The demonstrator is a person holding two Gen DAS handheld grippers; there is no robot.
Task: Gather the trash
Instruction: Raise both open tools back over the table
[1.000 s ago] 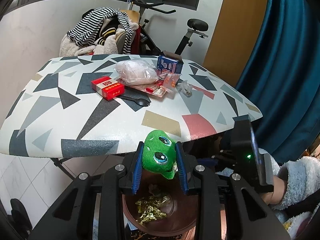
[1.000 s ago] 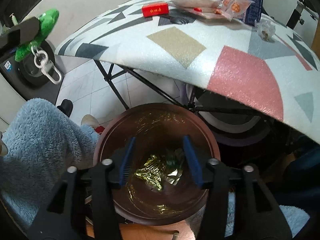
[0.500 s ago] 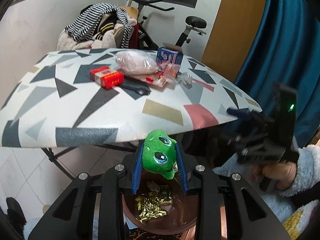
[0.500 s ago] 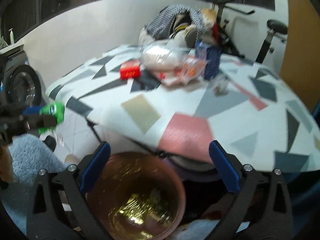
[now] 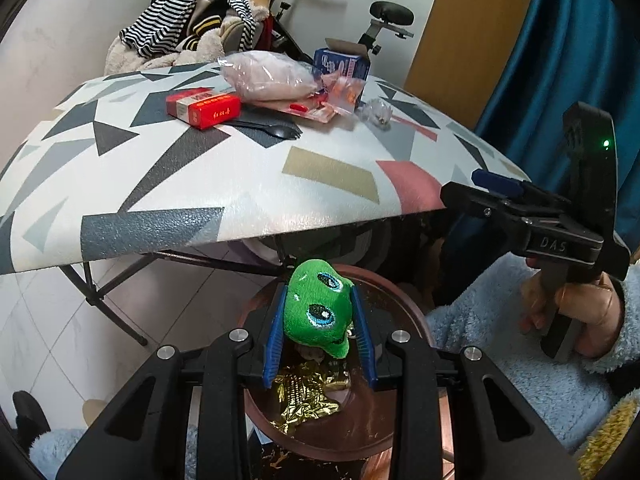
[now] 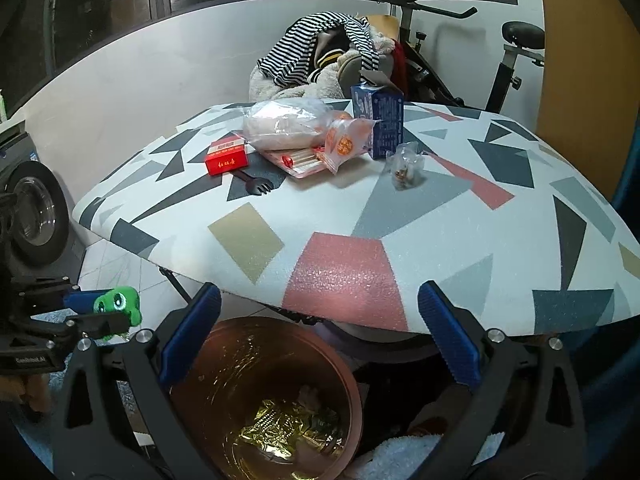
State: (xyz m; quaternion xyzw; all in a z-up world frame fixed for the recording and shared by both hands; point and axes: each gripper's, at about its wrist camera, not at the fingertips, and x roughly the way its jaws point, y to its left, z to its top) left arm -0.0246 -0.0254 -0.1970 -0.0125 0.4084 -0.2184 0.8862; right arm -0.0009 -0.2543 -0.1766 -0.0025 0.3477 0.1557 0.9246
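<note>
My left gripper [image 5: 320, 344] is shut on a green plush toy [image 5: 316, 312] with blue eyes, right above the brown bin [image 5: 404, 300]. Gold foil wrapping [image 5: 304, 400] lies in the bin's bottom. My right gripper [image 6: 318, 294] stands wide open with nothing between its fingers, above the bin [image 6: 352, 384] and facing the table edge. On the patterned table [image 6: 340, 272] lie a red box [image 6: 226, 156], a black spork [image 6: 256, 182], a clear bag [image 6: 284, 124], an orange-print packet [image 6: 346, 140], a blue carton [image 6: 380, 120] and a crumpled wrapper [image 6: 406, 164].
Folding table legs [image 5: 104, 292] stand left of the bin on tiled floor. Behind the table are a chair piled with clothes [image 6: 320, 52] and an exercise bike [image 6: 512, 60]. A blue curtain [image 5: 560, 60] hangs at the right. A fleece sleeve [image 5: 500, 340] lies beside the bin.
The right gripper has opened wide and tipped up from the bin toward the table. The left gripper has sunk closer to the bin with the plush toy held.
</note>
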